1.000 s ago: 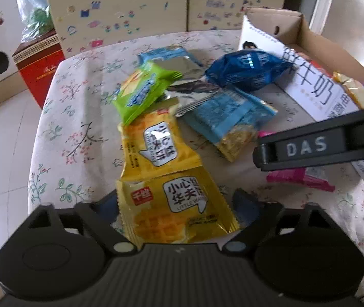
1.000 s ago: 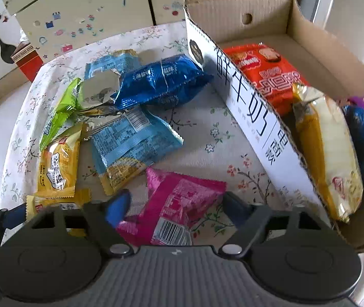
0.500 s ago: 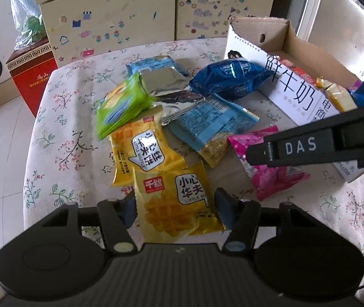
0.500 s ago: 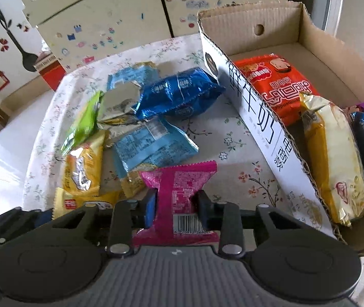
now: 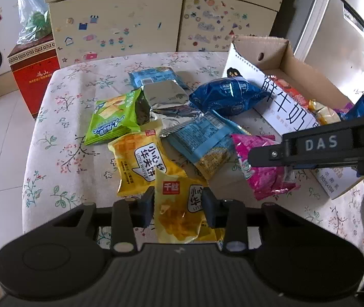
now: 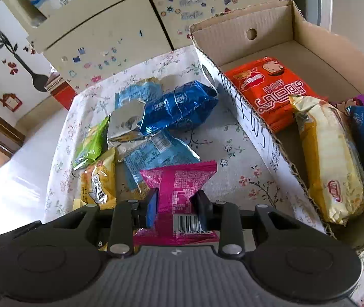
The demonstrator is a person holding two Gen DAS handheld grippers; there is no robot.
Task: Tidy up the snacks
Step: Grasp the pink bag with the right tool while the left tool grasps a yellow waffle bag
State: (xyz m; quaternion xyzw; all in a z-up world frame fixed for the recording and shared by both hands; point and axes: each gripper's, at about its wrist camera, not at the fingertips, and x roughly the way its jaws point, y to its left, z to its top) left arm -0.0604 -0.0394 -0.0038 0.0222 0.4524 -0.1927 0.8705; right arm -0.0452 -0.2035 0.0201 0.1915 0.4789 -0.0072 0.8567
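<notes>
On floral tablecloth point(image 5: 54, 117) before stickered cabinet point(image 5: 115, 23): left gripper point(image 5: 178, 204) just clamped on yellow packet point(image 5: 179, 212), right gripper point(image 6: 175, 204) on pink packet point(image 6: 179, 186).

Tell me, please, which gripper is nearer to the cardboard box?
Right. The right gripper, shut on the pink packet, is beside the cardboard box; the left gripper grips a yellow waffle packet farther away.

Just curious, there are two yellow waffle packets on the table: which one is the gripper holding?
The nearer yellow waffle packet, pinched in the left gripper. The other yellow packet lies free beside the green packet.
</notes>
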